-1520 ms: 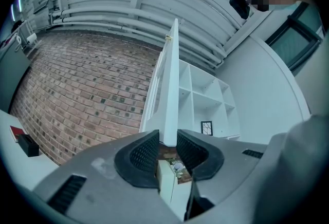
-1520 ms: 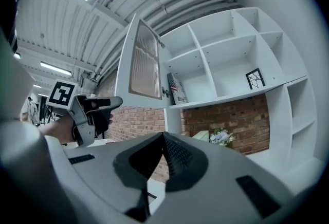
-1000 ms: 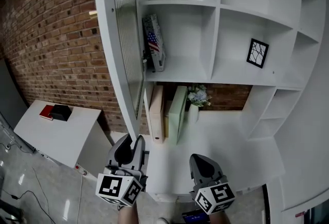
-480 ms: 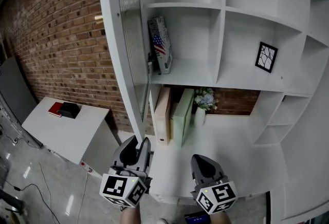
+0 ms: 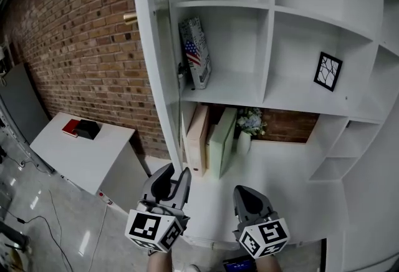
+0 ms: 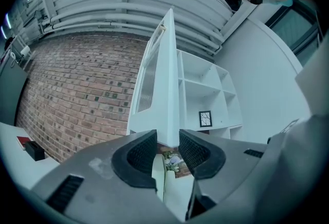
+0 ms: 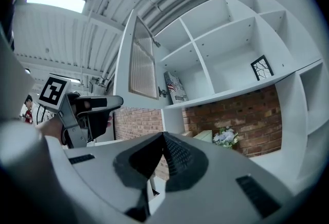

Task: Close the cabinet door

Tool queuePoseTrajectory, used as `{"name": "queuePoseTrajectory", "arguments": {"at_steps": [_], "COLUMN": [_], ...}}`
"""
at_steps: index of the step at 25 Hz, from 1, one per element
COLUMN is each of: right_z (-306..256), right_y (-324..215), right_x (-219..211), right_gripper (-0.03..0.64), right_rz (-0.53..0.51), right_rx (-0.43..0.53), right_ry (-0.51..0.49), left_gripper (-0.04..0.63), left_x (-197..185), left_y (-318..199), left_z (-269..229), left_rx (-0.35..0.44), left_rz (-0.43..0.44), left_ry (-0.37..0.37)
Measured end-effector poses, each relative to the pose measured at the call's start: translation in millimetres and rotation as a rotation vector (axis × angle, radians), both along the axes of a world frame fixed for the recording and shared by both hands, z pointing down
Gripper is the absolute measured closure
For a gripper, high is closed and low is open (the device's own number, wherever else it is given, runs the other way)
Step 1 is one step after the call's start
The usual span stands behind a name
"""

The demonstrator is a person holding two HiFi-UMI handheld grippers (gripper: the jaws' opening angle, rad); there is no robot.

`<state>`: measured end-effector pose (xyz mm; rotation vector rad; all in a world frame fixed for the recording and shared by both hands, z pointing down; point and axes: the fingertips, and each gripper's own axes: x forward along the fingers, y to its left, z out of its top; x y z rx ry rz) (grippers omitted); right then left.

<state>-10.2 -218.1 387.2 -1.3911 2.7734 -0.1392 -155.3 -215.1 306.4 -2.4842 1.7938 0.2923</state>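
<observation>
1. Cabinet door (image 5: 159, 65) stands swung open and shows edge-on in the head view, running from 12 o'clock down toward the middle. It hangs at the left side of the white shelf unit (image 5: 269, 12).
2. The door's ribbed pane (image 7: 143, 66) shows in the right gripper view, and a brass knob (image 5: 129, 17) sticks out of its outer face at approx. 11 o'clock.
3. L claw (image 5: 174, 175) is at 7 o'clock in the head view, clenched on the door's bottom free corner. In the left gripper view the door edge (image 6: 167, 94) fills the gap between both pads of the claw (image 6: 168, 145).
4. R claw (image 5: 248, 194) is at 5 o'clock, just beside the L one. Its jaws meet tip to tip w/ nothing between them (image 7: 163, 138), and it sits near the front edge of the white table (image 5: 280, 177).
5. Inside the unit (behind the open door) a flag-print box (image 5: 195, 52) leans in the left cubby. A framed picture (image 5: 328, 71) stands at 2 o'clock.
6. On the table, under the shelves, are a cream binder (image 5: 198, 140), a green binder (image 5: 219, 143) and flowers (image 5: 251, 121).
7. Brick wall (image 5: 81, 34) fills 9–11 o'clock. A low side table (image 5: 93, 161) at 8 o'clock carries a red item (image 5: 70, 127) touching a black one (image 5: 88, 130).
</observation>
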Motion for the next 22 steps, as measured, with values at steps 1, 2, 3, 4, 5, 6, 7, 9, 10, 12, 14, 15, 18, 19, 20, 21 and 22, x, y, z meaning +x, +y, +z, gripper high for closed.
{"name": "queuePoseTrajectory", "arguments": {"at_steps": [1, 2, 3, 4, 5, 6, 7, 9, 10, 12, 14, 15, 18, 19, 20, 21, 22], "right_z": [-0.3, -0.7, -1.3, -1.8, -2.1, -2.1, -2.0, -1.7, -1.5, -1.5, -1.8, -1.8, -1.8, -1.5, -0.9, -0.3, 0.4], "right_y": [-1.4, -2.5, -3.5, -4.6, -6.0, -7.7, -9.5, -12.5, -13.6, -16.1, -19.2, -20.8, -24.6, -25.7, -26.9, -28.1, -29.5], "right_x": [0.7, 1.2, 1.7, 2.2, 2.5, 2.7, 2.6, 1.6, 0.9, 0.6, 2.5, 3.9, 8.3, 10.0, 11.7, 13.5, 15.4], "right_gripper": [0.615, 0.615, 0.615, 0.615, 0.615, 0.615, 0.615, 0.615, 0.615, 0.615, 0.615, 0.615, 0.615, 0.615, 0.615, 0.615, 0.615], "right_rz": [-0.005, -0.010, -0.015, -0.021, -0.027, -0.033, -0.039, -0.053, -0.060, -0.071, -0.074, -0.074, -0.077, -0.078, -0.080, -0.081, -0.083], "right_rx": [0.000, 0.000, 0.001, 0.001, 0.001, 0.001, 0.002, 0.003, 0.004, 0.007, 0.010, 0.011, 0.011, 0.010, 0.010, 0.009, 0.007], "right_ry": [-0.002, -0.004, -0.007, -0.010, -0.012, -0.014, -0.016, -0.018, -0.018, -0.016, -0.011, -0.009, -0.011, -0.012, -0.012, -0.012, -0.013], "left_gripper": [0.469, 0.468, 0.466, 0.466, 0.466, 0.465, 0.465, 0.465, 0.463, 0.460, 0.459, 0.457, 0.454, 0.454, 0.454, 0.453, 0.451], "left_x": [2.6, 5.1, 7.3, 9.3, 11.0, 12.5, 13.8, 16.4, 17.8, 22.1, 27.7, 30.1, 35.0, 36.3, 37.6, 39.2, 41.3], "left_y": [-0.7, -1.2, -1.4, -1.6, -1.7, -2.1, -2.6, -3.6, -4.2, -6.1, -8.2, -8.9, -10.3, -11.0, -11.9, -13.0, -14.3], "left_z": [-0.5, -0.4, 0.2, 1.0, 1.5, 1.7, 1.6, 1.0, 0.8, 1.8, 2.2, 1.6, -0.5, -0.6, -0.8, -1.1, -1.3], "left_rx": [-0.004, -0.006, -0.008, -0.008, -0.007, -0.007, -0.008, -0.013, -0.014, -0.009, -0.009, -0.010, -0.010, -0.009, -0.009, -0.010, -0.012], "left_rz": [-0.004, -0.006, -0.005, -0.002, -0.001, -0.001, -0.002, -0.006, -0.007, -0.004, -0.004, -0.009, -0.029, -0.032, -0.034, -0.035, -0.036], "left_ry": [-0.004, -0.009, -0.014, -0.018, -0.021, -0.023, -0.025, -0.024, -0.025, -0.032, -0.044, -0.047, -0.045, -0.044, -0.044, -0.045, -0.047]}}
